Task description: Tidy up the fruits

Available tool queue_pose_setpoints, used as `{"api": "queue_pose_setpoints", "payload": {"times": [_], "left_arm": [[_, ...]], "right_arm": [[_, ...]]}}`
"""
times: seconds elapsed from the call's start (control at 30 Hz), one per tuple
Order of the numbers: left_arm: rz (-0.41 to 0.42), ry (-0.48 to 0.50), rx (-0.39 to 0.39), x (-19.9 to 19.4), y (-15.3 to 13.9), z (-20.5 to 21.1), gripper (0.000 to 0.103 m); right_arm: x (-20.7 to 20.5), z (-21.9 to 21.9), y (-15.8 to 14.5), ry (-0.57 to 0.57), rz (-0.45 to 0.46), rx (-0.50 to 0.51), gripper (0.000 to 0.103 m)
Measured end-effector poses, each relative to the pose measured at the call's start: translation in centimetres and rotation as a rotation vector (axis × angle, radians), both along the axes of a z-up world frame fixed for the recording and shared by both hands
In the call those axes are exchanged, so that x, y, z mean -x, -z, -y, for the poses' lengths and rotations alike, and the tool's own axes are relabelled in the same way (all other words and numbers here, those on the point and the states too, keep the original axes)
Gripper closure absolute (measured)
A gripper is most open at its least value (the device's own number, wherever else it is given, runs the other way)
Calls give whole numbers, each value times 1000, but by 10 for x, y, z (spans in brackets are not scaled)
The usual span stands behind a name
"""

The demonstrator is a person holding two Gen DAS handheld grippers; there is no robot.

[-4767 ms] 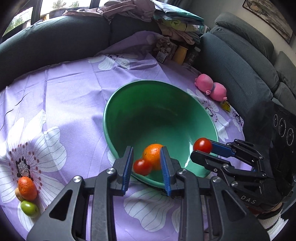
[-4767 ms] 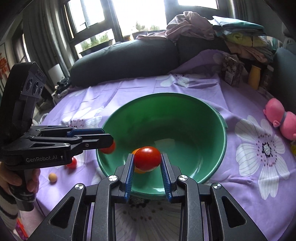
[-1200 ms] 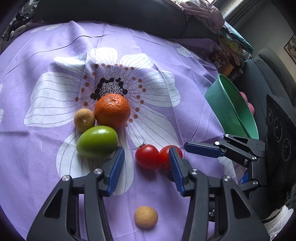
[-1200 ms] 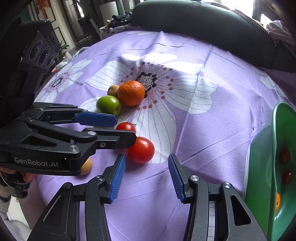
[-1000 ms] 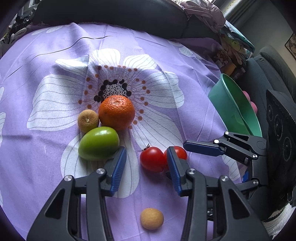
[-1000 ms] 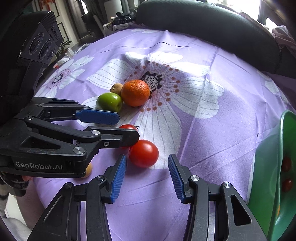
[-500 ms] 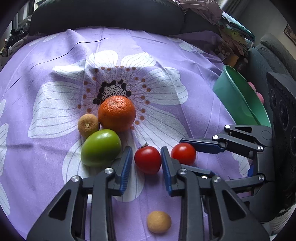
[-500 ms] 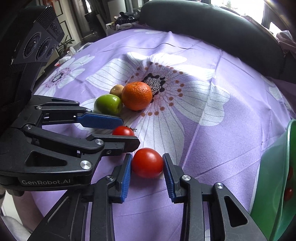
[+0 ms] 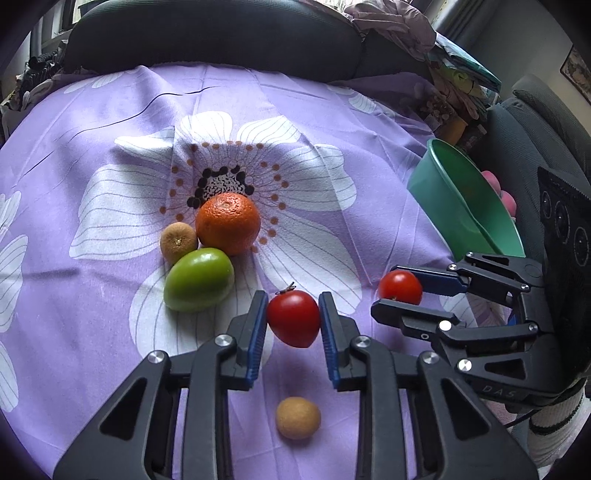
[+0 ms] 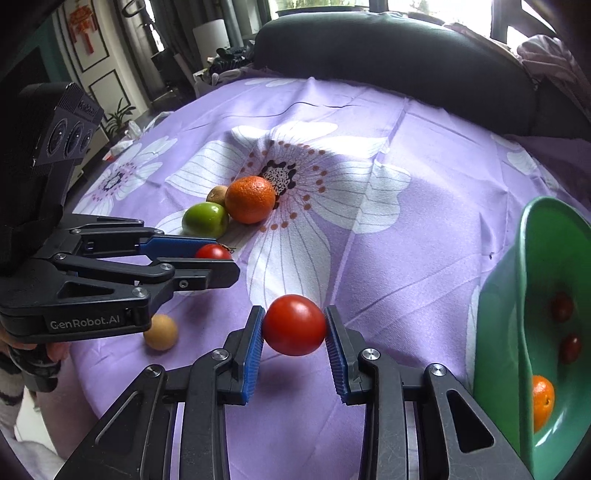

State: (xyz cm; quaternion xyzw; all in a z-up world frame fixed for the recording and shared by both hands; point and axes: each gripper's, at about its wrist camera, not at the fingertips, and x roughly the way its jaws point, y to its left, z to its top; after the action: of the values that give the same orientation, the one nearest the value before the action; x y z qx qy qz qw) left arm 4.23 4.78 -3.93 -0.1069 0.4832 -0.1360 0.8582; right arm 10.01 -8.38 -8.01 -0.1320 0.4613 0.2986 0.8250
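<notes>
My left gripper [image 9: 293,321] is shut on a small red tomato [image 9: 293,324] with a dry stem, held just above the purple flowered cloth [image 9: 110,314]. My right gripper [image 10: 294,328] is shut on a rounder red tomato [image 10: 294,325], also lifted off the cloth. In the left wrist view the right gripper [image 9: 397,293] and its tomato [image 9: 400,287] sit to the right. The left gripper [image 10: 207,264] with its tomato [image 10: 212,252] shows at left in the right wrist view. The green bowl [image 10: 517,295] holds two dark red fruits and an orange [image 10: 543,400].
An orange [image 9: 228,223], a green fruit [image 9: 198,278] and a brown kiwi [image 9: 178,242] lie clustered on the cloth. A small tan fruit [image 9: 298,418] lies near the front edge. A dark sofa [image 9: 221,33] with piled clothes runs behind. A hand [image 10: 33,358] holds the left gripper.
Both grippers closed from open onto their tomatoes and lifted them a little off the cloth. The two tomatoes, first side by side, now sit apart.
</notes>
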Motion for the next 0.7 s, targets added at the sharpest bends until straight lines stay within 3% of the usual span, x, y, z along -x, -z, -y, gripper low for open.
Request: {"api": "queue_pose_setpoints", "payload": {"times": [0.7], "left_arm": [[72,10,-5,45,-30,30,75]], "right_arm": [[53,37,-28,69,26,-140,69]]}}
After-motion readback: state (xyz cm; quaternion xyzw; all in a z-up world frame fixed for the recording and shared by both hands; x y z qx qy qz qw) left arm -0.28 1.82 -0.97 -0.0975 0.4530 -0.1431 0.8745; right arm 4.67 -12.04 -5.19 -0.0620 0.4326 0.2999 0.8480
